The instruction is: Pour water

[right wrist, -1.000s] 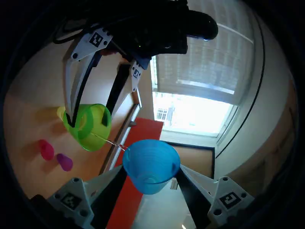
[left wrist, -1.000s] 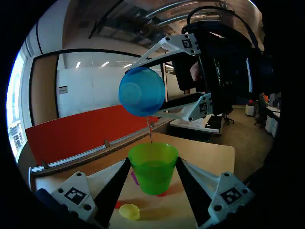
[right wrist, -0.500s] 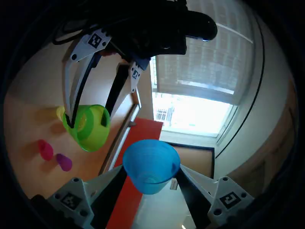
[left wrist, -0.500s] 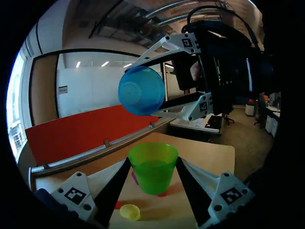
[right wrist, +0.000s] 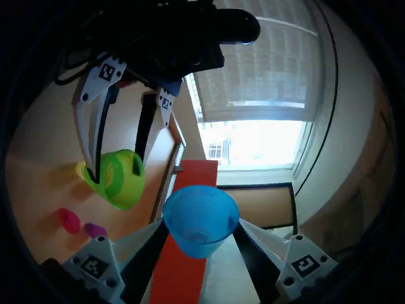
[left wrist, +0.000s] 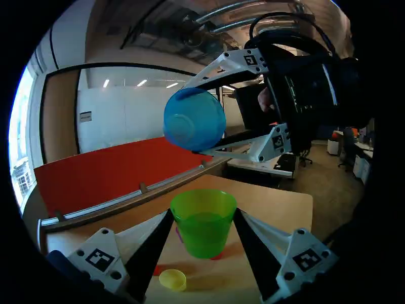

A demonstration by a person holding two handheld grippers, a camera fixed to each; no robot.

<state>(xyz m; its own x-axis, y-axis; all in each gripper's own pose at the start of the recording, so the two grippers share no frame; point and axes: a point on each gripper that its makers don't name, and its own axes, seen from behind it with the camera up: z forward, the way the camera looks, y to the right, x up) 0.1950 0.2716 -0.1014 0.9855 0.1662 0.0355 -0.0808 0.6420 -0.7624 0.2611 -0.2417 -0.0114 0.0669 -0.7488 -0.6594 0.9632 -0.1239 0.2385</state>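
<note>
Left gripper view: the left gripper (left wrist: 203, 215) clamps the green cup (left wrist: 203, 237) upright over the table (left wrist: 283, 202). Above it, the right gripper (left wrist: 202, 120) holds the blue cup (left wrist: 192, 126) tipped sideways.

Right gripper view: both fingers pinch the blue cup.

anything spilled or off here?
Nothing stands out. The translucent blue plastic cup lies tipped in the right tool, above the upright translucent green plastic cup, which the left tool holds with liquid in it. No puddle shows on the wooden tabletop.
</note>
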